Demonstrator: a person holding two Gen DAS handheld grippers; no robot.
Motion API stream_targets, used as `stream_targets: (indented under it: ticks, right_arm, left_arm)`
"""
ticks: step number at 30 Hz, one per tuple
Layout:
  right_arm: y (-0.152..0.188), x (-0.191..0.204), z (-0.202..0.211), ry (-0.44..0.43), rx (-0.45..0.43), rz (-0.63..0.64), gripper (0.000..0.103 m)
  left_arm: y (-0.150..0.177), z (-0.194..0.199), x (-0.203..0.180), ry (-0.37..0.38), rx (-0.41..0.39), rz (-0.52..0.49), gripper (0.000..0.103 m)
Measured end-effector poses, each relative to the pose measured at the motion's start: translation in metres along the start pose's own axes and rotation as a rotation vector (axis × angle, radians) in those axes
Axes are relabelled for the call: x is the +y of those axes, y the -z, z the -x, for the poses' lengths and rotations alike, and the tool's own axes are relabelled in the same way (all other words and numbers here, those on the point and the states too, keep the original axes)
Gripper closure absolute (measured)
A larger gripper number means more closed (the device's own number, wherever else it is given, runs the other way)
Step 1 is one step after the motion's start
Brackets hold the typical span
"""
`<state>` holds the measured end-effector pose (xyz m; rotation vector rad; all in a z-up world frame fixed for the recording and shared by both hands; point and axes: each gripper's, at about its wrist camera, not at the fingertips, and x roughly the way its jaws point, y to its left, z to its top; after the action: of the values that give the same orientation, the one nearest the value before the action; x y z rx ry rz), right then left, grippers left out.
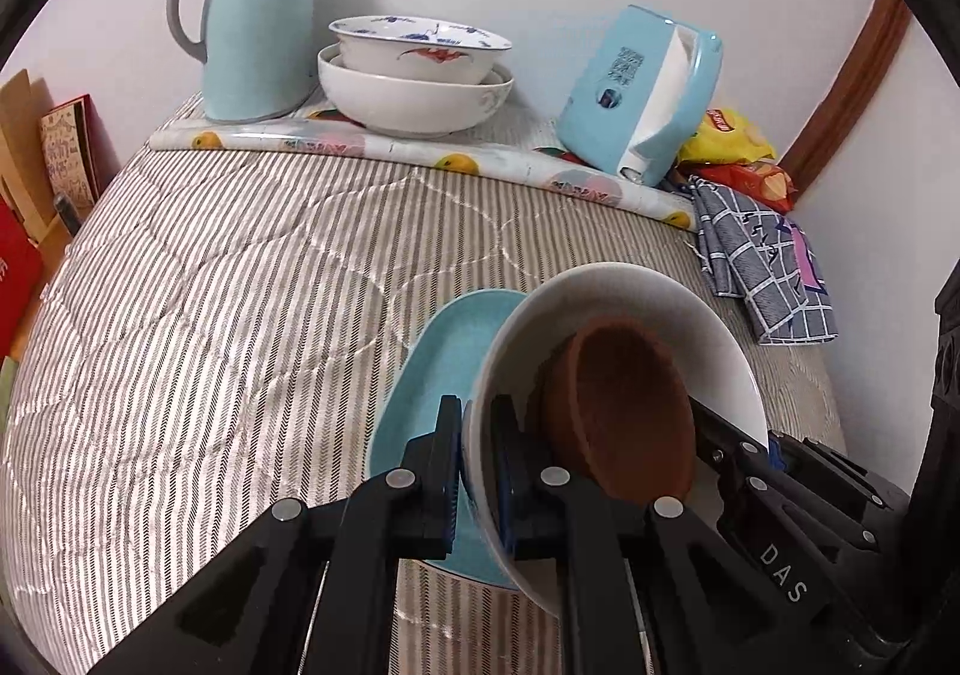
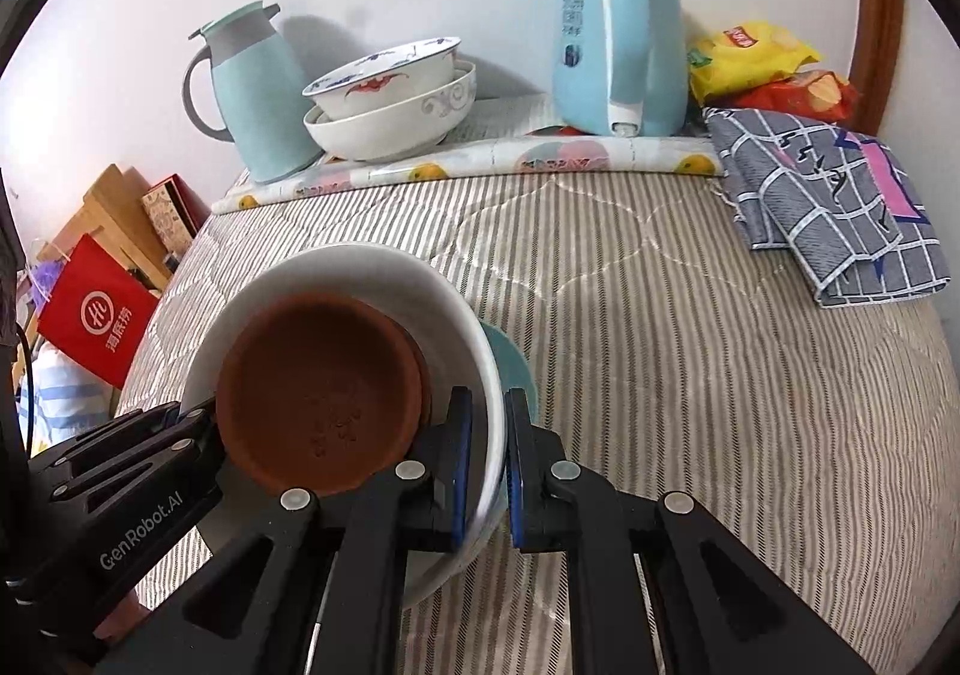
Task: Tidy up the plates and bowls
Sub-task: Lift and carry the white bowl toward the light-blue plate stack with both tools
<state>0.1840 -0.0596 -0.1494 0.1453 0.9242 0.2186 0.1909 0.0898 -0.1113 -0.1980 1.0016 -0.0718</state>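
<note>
Both grippers, left (image 1: 477, 471) and right (image 2: 489, 465), pinch opposite rims of white bowl (image 1: 630, 303) holding brown bowl (image 1: 630, 405), seemingly above blue plate (image 1: 444, 351); lower level, release together.

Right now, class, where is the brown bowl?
The brown bowl sits inside the white bowl, low and left of centre in the right wrist view, above the blue plate, with both jaws clamped on the white bowl's rim.
</note>
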Motion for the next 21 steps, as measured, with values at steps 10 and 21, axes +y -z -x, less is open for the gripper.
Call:
stream_targets:
  ticks: [10, 21]
  right_arm:
    - [-0.001, 0.004, -0.018, 0.001, 0.029, 0.005, 0.093]
    - [0.002, 0.003, -0.036, -0.004, 0.061, -0.001, 0.093]
  left_arm:
    - [-0.001, -0.016, 0.008, -0.003, 0.025, 0.009, 0.093]
    - [0.002, -0.031, 0.014, -0.008, 0.055, 0.019, 0.093]
